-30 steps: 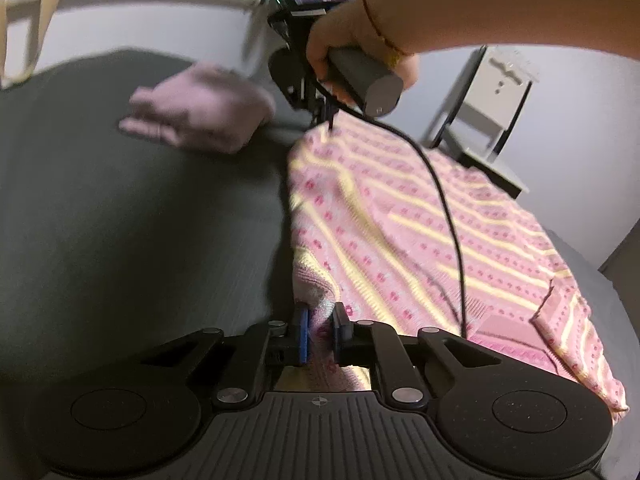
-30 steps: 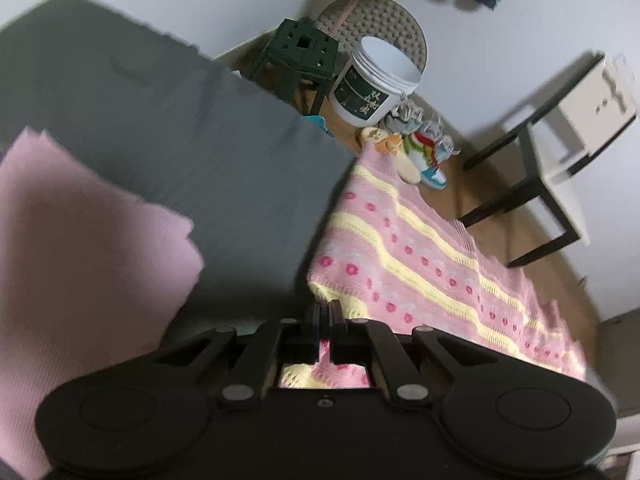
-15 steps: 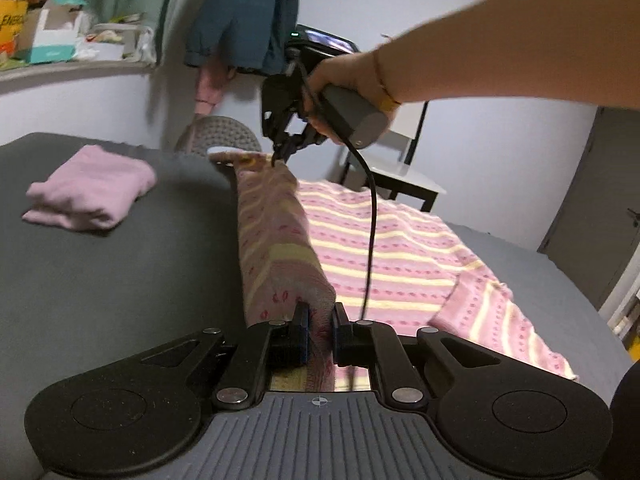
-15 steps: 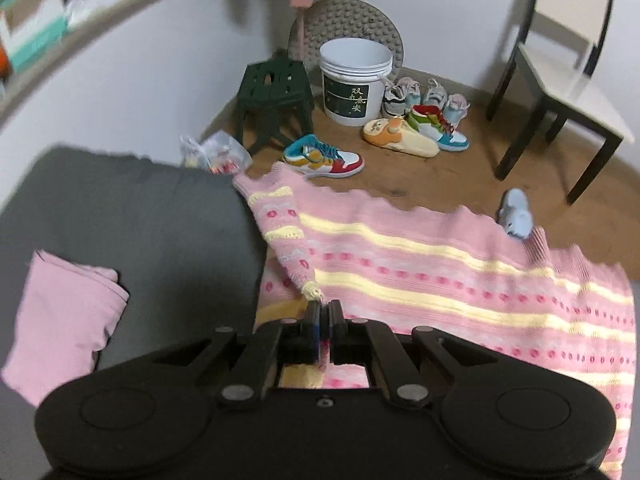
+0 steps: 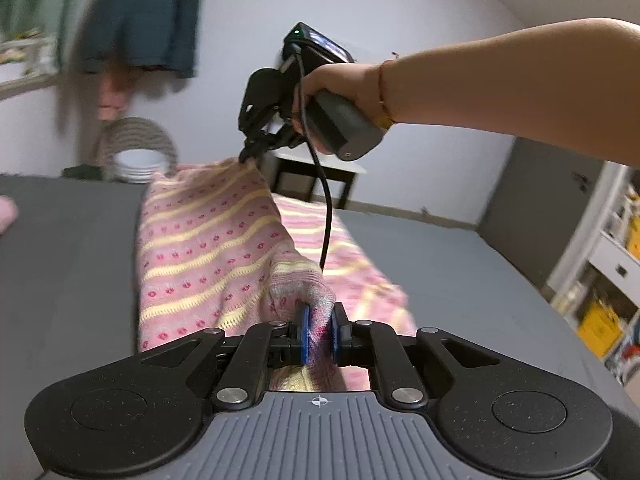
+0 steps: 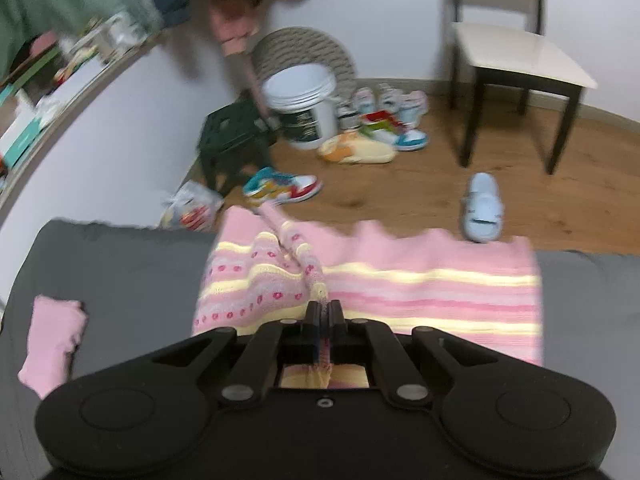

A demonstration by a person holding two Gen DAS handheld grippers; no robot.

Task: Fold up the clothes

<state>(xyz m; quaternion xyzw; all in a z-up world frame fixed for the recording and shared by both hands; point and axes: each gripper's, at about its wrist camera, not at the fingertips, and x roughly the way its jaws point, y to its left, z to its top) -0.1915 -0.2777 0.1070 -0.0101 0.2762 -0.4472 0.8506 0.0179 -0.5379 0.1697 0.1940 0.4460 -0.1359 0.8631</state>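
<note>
Since half a second ago, both grippers have carried the lifted edge of the sweater (image 5: 208,248) farther over its flat half, so the raised flap now spreads wide between them. The left gripper (image 5: 319,330) is clamped tight on a bunched fold of the knit, which fills the narrow gap between its blue pads. The right gripper (image 6: 323,314) is pinched nearly flat on the far corner of the same edge; in the left wrist view it (image 5: 250,152) hangs above the bed with a hand (image 5: 340,84) around its grey handle and a black cable (image 5: 326,216) drooping in front of the fabric.

One pink sweater with yellow stripes and red dots is being folded. Its lower part lies flat on the grey bed (image 6: 112,264), reaching the far edge, and its upper layer slopes up from the bed to both grippers. One folded pink garment (image 6: 52,344) lies well apart on the left of the bed.

Beyond the bed, on the wooden floor, stand one white bucket (image 6: 304,108), one dark green stool (image 6: 236,140), one chair (image 6: 516,56) and several loose shoes, among them a pale blue one (image 6: 482,208) close to the bed's edge. Motion blur softens much of the room.
</note>
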